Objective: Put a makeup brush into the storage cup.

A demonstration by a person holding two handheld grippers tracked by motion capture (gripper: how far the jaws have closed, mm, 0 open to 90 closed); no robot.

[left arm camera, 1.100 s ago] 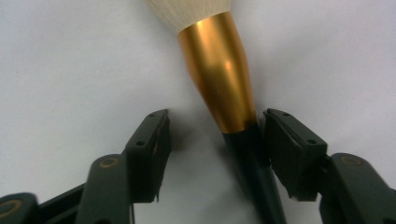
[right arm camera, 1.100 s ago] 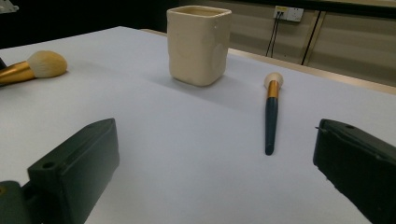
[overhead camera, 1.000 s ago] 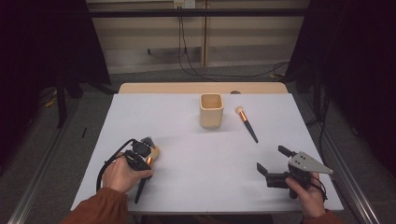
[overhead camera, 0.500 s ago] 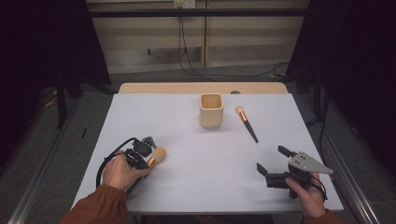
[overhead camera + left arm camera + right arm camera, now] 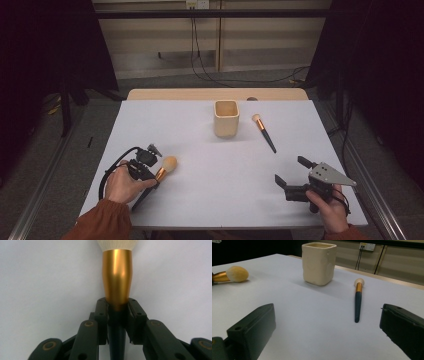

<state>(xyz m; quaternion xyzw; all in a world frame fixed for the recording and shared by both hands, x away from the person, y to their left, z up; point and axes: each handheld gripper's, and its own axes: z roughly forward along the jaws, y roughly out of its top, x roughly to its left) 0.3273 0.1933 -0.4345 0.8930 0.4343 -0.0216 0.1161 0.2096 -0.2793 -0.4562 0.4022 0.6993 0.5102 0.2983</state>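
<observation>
My left gripper (image 5: 154,177) is shut on a large makeup brush (image 5: 168,164) at the table's front left. In the left gripper view the pads (image 5: 101,315) pinch the brush (image 5: 117,277) where its gold ferrule meets the dark handle. Its cream head points right and away from me, and it also lies at the far left in the right gripper view as the large brush (image 5: 235,273). My right gripper (image 5: 291,170) rests at the front right, open and with nothing between its jaws (image 5: 327,312). A smaller brush (image 5: 263,132) (image 5: 358,302) lies flat to the right of a cream square cup (image 5: 226,118) (image 5: 319,263).
A white sheet (image 5: 225,170) covers the table, with a wooden strip (image 5: 210,94) along the far edge. A cable (image 5: 112,167) loops from the left gripper. Dark floor and wall cables lie beyond the table.
The left gripper's jaws have closed on the large brush, and its head has shifted slightly to the right. The right gripper, small brush and cup have stayed in place.
</observation>
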